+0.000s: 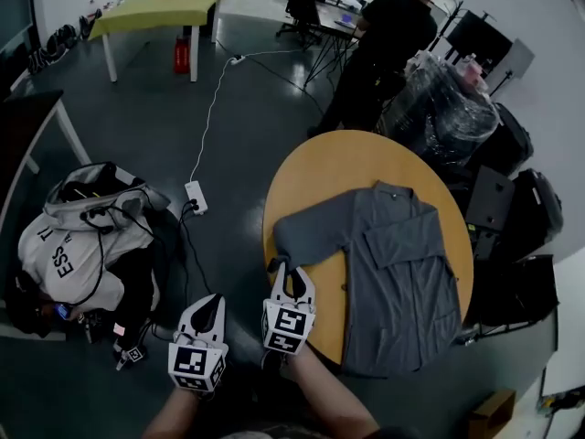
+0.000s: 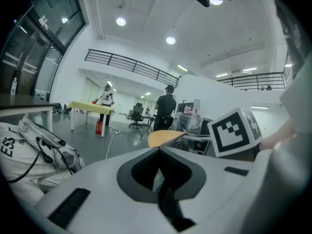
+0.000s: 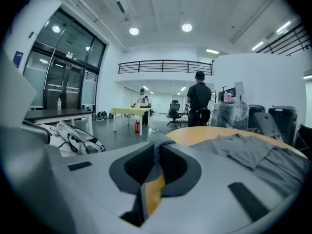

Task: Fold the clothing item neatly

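The head view shows the whole shirt spread on the round table, its sleeve at the table's left edge. The right gripper view alone shows the right gripper pinching that sleeve. The left gripper, off the table, is closed and empty.

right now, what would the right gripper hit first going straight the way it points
The grey shirt's sleeve, pinched between its fingers; beyond it, probably the round table.
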A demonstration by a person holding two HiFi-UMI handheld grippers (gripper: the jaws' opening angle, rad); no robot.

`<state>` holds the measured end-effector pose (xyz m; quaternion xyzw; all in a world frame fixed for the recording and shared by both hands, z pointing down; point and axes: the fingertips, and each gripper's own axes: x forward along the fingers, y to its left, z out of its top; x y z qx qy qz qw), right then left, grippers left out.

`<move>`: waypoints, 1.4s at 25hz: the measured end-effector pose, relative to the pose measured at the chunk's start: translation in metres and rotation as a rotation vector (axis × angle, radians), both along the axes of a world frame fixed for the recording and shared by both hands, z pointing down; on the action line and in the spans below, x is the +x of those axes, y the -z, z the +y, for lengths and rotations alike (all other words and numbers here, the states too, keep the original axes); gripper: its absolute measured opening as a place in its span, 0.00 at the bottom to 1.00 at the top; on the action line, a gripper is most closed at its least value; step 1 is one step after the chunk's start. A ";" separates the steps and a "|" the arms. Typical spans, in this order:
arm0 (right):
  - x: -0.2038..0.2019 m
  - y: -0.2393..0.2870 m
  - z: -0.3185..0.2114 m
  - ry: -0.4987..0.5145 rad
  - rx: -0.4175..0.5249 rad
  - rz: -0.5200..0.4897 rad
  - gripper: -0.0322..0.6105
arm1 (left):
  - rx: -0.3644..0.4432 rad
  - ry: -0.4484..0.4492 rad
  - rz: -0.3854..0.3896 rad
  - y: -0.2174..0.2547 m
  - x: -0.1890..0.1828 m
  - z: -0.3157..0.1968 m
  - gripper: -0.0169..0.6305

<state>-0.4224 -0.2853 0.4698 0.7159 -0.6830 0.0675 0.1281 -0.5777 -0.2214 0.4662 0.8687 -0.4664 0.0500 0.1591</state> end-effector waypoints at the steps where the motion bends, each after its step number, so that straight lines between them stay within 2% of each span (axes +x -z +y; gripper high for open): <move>1: 0.009 0.010 -0.002 -0.005 0.016 0.004 0.07 | 0.003 -0.012 0.003 0.003 0.005 0.000 0.04; 8: 0.083 0.068 -0.011 -0.054 0.127 0.036 0.07 | 0.042 -0.096 -0.011 0.024 0.050 0.001 0.04; 15: 0.186 0.086 -0.001 -0.109 0.179 -0.021 0.07 | 0.094 -0.046 -0.027 0.045 0.113 -0.001 0.04; 24: 0.319 0.084 0.002 -0.090 0.197 -0.060 0.07 | 0.078 0.026 -0.072 0.047 0.215 0.015 0.04; 30: 0.410 0.081 0.015 -0.120 0.216 -0.107 0.07 | 0.112 0.051 -0.106 0.058 0.281 0.022 0.04; 35: 0.461 0.043 0.023 -0.183 0.149 -0.192 0.07 | 0.121 0.039 -0.145 0.060 0.319 0.037 0.04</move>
